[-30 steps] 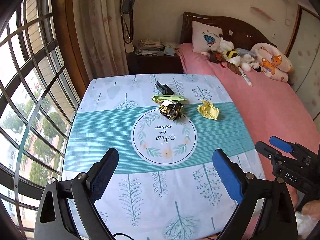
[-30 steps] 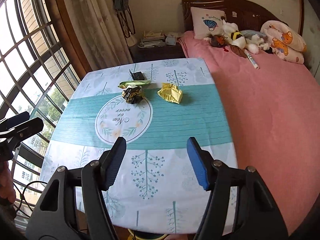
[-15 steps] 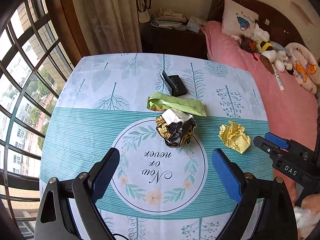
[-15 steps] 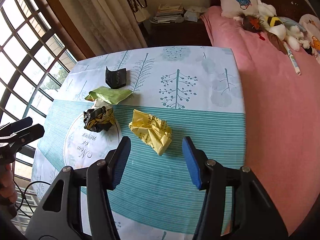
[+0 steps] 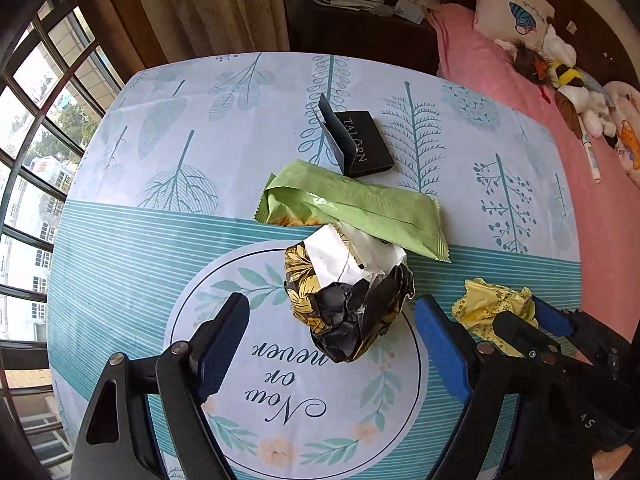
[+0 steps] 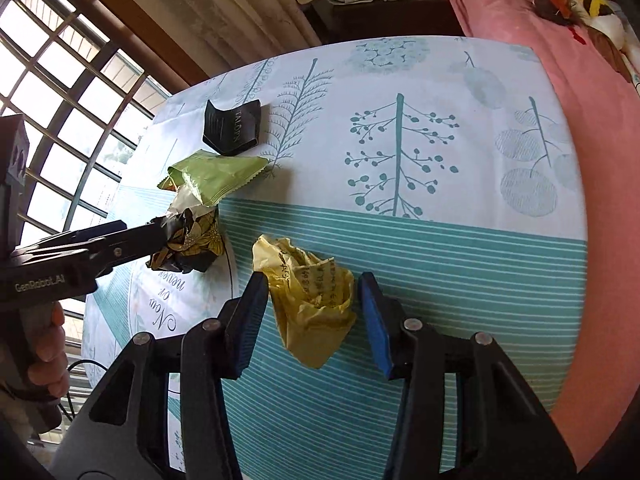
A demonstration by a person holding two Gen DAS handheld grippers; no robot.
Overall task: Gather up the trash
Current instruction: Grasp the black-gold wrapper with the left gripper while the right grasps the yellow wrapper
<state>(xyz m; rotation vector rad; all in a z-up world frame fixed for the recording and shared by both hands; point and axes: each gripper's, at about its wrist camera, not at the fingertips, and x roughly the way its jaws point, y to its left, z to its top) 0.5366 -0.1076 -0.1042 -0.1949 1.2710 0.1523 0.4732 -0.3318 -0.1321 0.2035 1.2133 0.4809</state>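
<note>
while both claws are standing spread, the right gripper is straddling the yellow wrapper just beside the black-gold wrapper, which the left gripper is flanking; both look light, crushable, best pinched mid-bulge.

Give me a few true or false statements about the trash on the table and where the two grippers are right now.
1. The right gripper has its open fingers on either side of the yellow wrapper. True.
2. The left gripper is clamped shut on the green packet. False: it is open, around the black and gold wrapper.
3. The black card lies beyond the green packet. True.
4. The yellow wrapper sits on the pink bed. False: it lies on the tablecloth.
</note>
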